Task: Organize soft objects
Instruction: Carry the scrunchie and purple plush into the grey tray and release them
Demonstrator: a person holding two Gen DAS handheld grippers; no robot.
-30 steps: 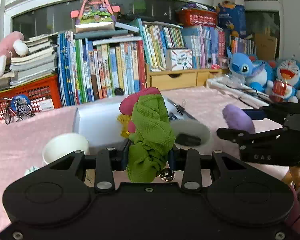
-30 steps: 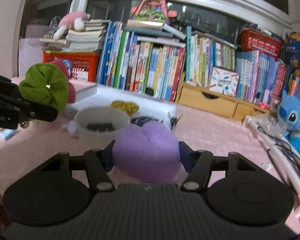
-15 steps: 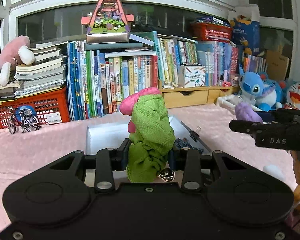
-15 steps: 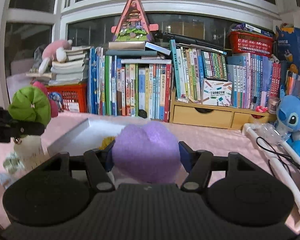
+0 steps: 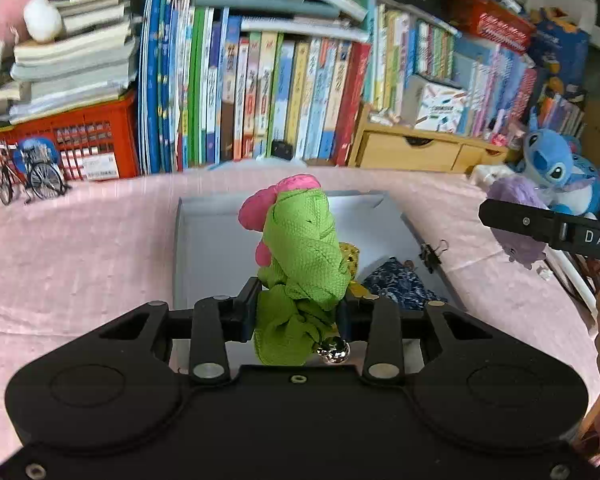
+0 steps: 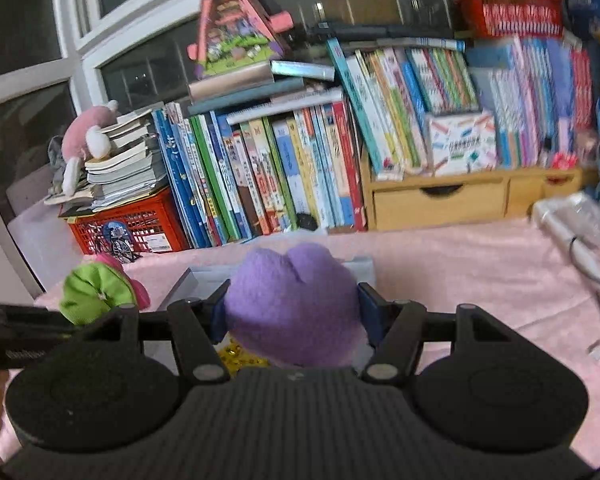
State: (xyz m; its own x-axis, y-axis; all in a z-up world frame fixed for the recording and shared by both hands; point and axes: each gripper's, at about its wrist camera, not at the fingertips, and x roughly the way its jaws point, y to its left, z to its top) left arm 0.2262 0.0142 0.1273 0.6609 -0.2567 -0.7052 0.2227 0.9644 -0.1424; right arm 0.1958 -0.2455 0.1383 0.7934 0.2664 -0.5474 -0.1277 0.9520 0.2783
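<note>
Nearest me, my left gripper [image 5: 300,312] is clenched on the green scrunchie [image 5: 304,264], which stands upright between the fingers with a pink scrunchie [image 5: 260,208] bunched behind its top and a small silver bell [image 5: 334,354] hanging at its base. Everything turns on the white box [image 5: 204,240]: the scrunchie's long axis runs straight up, and it hangs directly over the box's near half, so I judge the drop is simply downward. Already inside the box, just right of the scrunchie, I see a yellow piece [image 5: 350,256] and a dark blue patterned cloth [image 5: 398,284].

My right gripper [image 6: 294,312] is clamped around the purple plush [image 6: 296,304], near the box's right rim; the box [image 6: 184,284] shows ahead and below. The left gripper looks nearer a release. Beyond the box, the pink tablecloth [image 5: 80,248] runs back to the row of books [image 5: 260,96].
</note>
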